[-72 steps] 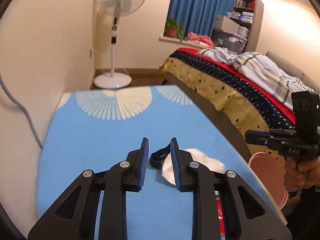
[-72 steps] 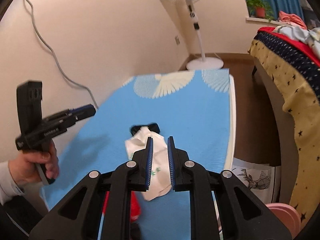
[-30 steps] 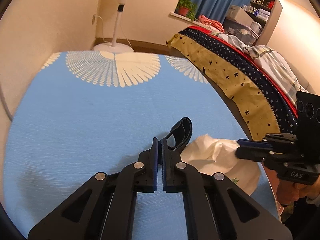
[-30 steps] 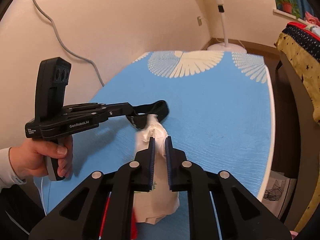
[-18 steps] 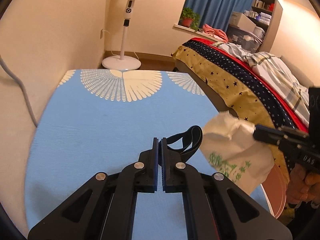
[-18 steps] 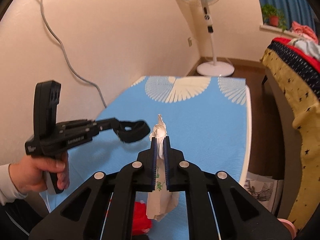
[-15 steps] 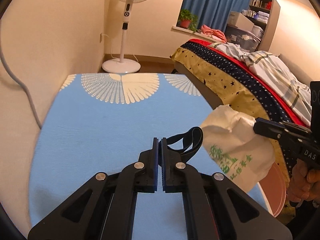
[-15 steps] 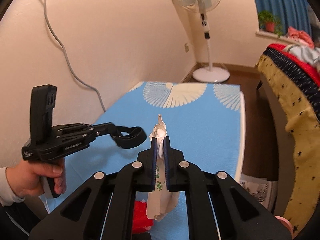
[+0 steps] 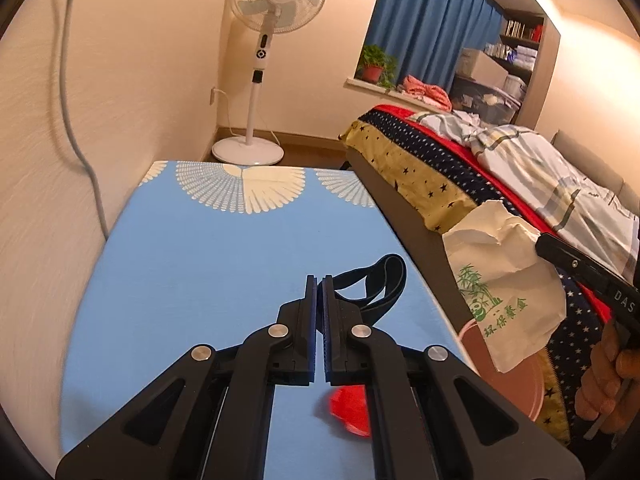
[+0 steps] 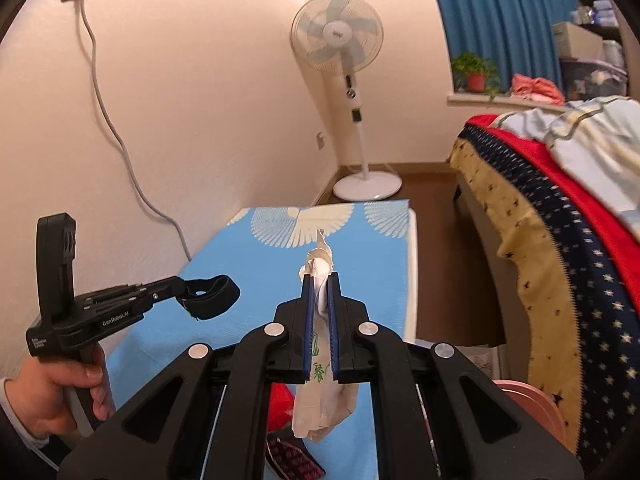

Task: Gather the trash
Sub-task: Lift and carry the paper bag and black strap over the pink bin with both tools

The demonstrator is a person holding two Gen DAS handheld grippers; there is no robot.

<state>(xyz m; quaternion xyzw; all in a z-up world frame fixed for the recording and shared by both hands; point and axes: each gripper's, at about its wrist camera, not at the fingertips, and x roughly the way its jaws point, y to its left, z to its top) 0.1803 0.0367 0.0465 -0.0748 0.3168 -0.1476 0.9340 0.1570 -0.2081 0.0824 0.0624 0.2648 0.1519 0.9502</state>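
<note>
My left gripper [image 9: 319, 280] is shut on a black strap loop [image 9: 380, 284], which hangs in the air above the blue tablecloth [image 9: 200, 272]. In the right wrist view the same left gripper [image 10: 178, 285] sits at the left, in a hand, with the strap [image 10: 212, 292] dangling from its tip. My right gripper [image 10: 320, 278] is shut on the crumpled top of a white paper bag with green print [image 10: 320, 404], which hangs below the jaws, clear of the table. From the left wrist view the bag [image 9: 504, 292] hangs past the table's right edge.
A red wrapper [image 9: 352, 412] lies on the near part of the table, with a dark red patterned packet [image 10: 296, 460] beside it. A pink bin [image 9: 516, 376] stands on the floor between the table and the bed [image 9: 460, 168]. A standing fan [image 9: 260, 80] is at the far end.
Both grippers have risen from the table. The white bag has come up off the cloth in the right gripper and the strap has lifted with the left gripper.
</note>
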